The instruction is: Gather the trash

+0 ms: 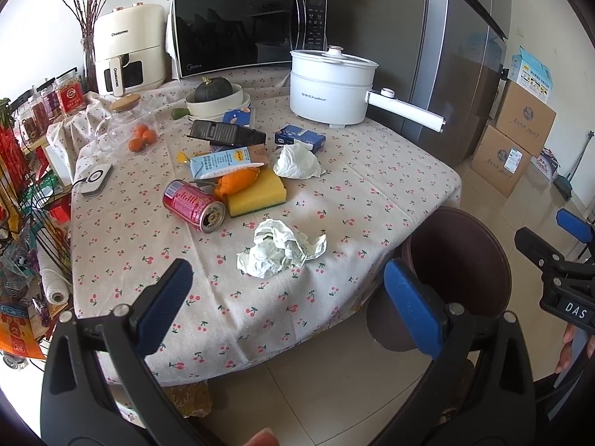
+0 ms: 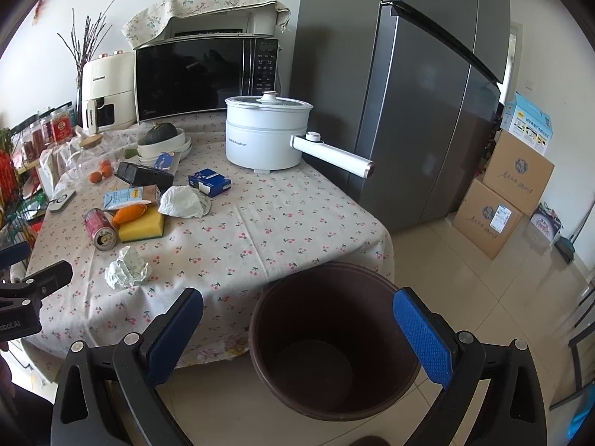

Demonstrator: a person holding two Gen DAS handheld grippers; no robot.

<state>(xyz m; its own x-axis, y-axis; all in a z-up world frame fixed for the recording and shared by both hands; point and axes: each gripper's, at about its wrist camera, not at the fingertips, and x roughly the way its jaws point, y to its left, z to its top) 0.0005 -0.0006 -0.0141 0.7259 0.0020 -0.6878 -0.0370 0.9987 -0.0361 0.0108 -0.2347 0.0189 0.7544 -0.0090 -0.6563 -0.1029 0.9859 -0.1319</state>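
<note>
Left claw (image 1: 284,290) wide open, holds nothing, hovers above the near worktop (image 1: 353,171) edge; crumpled paper (image 1: 280,249) lies on the cloth between and just beyond its blue pads (image 1: 165,297). Right claw (image 2: 297,319) also wide open and empty, hovering over the brown bin (image 2: 331,338) that stands on the floor against the worktop's near edge.

Trash on the worktop: red can (image 1: 193,206) on its side just left of a yellow sponge (image 1: 260,193), orange thing (image 1: 236,182) on the sponge, carton (image 1: 223,163) behind it, white tissue (image 1: 297,161) right of the carton, blue box (image 1: 299,137) behind the tissue. White pot (image 1: 331,85), microwave (image 1: 245,33) and fridge (image 1: 457,59) at the back.

Left view shows the right claw's black body at the right edge and only part of the bin rim. Right view shows the bin's whole dark inside, nothing visible in it, plus the left claw's body at the left edge and the paper (image 2: 126,267) well left of its own pads (image 2: 420,334).
</note>
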